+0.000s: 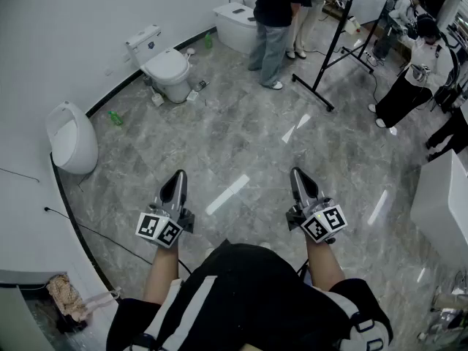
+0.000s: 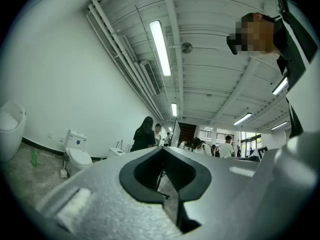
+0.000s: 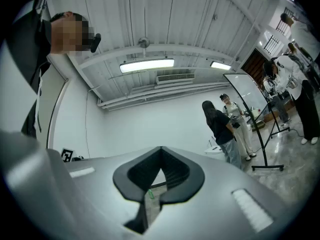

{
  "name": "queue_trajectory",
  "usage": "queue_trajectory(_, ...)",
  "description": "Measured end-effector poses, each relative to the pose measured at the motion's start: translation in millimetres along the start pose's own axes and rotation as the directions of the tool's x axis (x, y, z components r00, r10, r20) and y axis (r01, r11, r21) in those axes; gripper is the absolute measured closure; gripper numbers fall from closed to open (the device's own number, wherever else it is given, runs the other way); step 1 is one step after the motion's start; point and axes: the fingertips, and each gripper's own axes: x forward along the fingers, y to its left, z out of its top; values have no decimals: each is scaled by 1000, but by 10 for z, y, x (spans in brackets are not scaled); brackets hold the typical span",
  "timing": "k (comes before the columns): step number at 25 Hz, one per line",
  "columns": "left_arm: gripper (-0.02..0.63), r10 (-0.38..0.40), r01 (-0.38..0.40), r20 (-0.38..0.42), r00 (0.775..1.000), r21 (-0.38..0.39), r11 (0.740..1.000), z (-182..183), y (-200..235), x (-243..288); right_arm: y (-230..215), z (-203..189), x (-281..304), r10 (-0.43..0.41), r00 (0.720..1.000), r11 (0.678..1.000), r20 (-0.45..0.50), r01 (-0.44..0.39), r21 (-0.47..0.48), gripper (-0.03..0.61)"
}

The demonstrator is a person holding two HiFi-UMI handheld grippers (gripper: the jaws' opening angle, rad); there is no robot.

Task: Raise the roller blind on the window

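Looking steeply down onto a grey marbled floor (image 1: 241, 134). Holding the left tongs (image 1: 178, 174) out in front at the left, tips pointing away and pressed together, pinching nothing. Holding the right tongs (image 1: 296, 171) level with them at the right, well apart from the left pair, likewise pressed together and empty. Facing, along the curved white wall at the left, a wall-hung urinal (image 1: 72, 137), then a small green bottle (image 1: 115, 118) on the floor near the skirting, then a white toilet (image 1: 168, 68). Farther back, seeing a second toilet (image 1: 235, 22) with a person (image 1: 274, 20) in a dark top and jeans standing just beside it, and a black stand (image 1: 338, 42) to that person's right. Cannot place the roller blind or its window from any of the three views.
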Motion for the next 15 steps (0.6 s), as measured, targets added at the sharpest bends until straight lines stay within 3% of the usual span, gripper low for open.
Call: queue_trajectory(15,614,28,-28,12,1000,11,1000,110,133,-43,12,1,89,8,1000,1000,3,-8,27,580)
